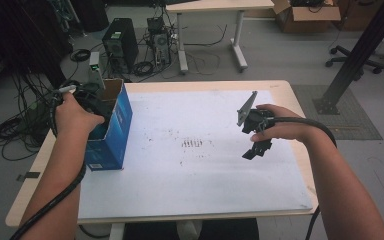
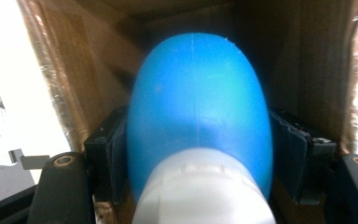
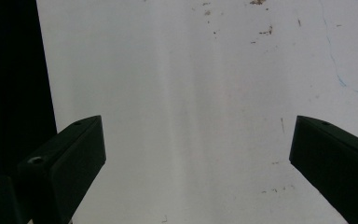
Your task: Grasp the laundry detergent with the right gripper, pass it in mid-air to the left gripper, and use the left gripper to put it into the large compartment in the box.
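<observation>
The left tongs [image 1: 96, 106] reach down into the open top of a blue box [image 1: 114, 131] that stands upright at the left edge of the table [image 1: 280, 90], the left hand [image 1: 75, 116] just above the opening. In the left gripper view the jaws are closed on a blue bulb [image 2: 198, 107], one jaw pressed against each of its sides; its rounded end points away from the camera, deeper into the box, and its white base [image 2: 204, 189] lies nearest the camera, between the jaw roots. Brown cardboard walls [image 2: 307, 65] surround the bulb on all sides. The right tongs [image 1: 258, 145] hang over the right part of the white mat [image 1: 195, 190], held by the right hand [image 1: 285, 125], well apart from the box. In the right gripper view the jaws stand wide apart with nothing between them, over the mat's bare, lightly speckled surface.
</observation>
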Demonstrator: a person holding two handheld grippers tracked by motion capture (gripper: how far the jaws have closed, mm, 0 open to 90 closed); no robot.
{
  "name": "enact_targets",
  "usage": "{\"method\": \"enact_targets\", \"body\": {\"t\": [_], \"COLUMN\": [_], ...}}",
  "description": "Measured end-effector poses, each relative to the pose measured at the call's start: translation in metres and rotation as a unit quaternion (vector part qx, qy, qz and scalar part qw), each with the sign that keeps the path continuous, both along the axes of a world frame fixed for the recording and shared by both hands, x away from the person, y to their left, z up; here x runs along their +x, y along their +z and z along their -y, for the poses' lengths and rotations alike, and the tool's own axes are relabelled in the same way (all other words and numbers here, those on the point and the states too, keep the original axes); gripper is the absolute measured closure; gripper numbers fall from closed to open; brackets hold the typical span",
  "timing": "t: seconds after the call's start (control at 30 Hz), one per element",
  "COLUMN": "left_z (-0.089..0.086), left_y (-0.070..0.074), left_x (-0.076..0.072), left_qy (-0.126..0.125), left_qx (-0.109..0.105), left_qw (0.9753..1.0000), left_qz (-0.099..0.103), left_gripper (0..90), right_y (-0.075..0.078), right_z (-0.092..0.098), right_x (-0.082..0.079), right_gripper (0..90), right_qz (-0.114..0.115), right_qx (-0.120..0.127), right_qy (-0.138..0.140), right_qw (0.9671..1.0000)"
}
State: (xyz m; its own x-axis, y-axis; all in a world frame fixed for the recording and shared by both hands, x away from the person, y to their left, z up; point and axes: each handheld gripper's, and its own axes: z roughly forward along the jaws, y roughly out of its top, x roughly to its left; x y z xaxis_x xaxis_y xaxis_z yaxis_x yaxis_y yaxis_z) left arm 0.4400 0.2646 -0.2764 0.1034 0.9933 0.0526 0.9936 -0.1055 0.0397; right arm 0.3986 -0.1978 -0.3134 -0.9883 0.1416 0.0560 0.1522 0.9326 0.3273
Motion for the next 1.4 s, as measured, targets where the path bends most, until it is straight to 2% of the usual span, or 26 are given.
{"method": "enact_targets", "body": {"t": [0.13, 0.4, 0.6, 0.7, 0.87, 1.1, 1.3, 1.4], "left_z": [0.001, 0.001, 0.001, 0.000, 0.001, 0.006, 0.016, 0.023], "left_y": [0.005, 0.018, 0.026, 0.031, 0.039, 0.055, 0.067, 0.071], "left_x": [-0.002, -0.005, -0.008, -0.009, -0.012, -0.016, -0.020, -0.020], "left_qy": [-0.006, -0.004, -0.003, 0.002, -0.006, -0.028, -0.050, -0.068], "left_qx": [0.006, 0.008, 0.005, -0.009, -0.006, 0.005, 0.004, 0.001], "left_qw": [1.0000, 0.9999, 0.9999, 0.9999, 0.9999, 0.9994, 0.9985, 0.9976], "left_qz": [-0.004, 0.006, 0.010, 0.010, 0.010, 0.018, 0.022, 0.015], "left_gripper": [25.7, 23.8, 21.0, 19.3, 18.5, 10.9, 8.7, 5.7], "right_y": [0.001, 0.004, 0.006, 0.007, 0.009, 0.011, 0.013, 0.014], "right_z": [0.001, 0.005, 0.004, 0.004, 0.004, 0.005, 0.006, 0.006], "right_x": [-0.001, -0.003, -0.004, -0.005, -0.006, -0.007, -0.009, -0.010], "right_gripper": [3.5, 3.4, 3.4, 3.4, 3.4, 3.5, 3.4, 3.5], "right_qz": [0.003, 0.004, 0.007, 0.007, 0.007, 0.009, 0.009, 0.009], "right_qx": [0.004, 0.015, 0.015, 0.016, 0.020, 0.019, 0.024, 0.024], "right_qy": [-0.003, -0.007, -0.005, -0.005, -0.004, -0.004, -0.005, -0.007], "right_qw": [1.0000, 0.9999, 0.9998, 0.9998, 0.9998, 0.9998, 0.9997, 0.9996]}}
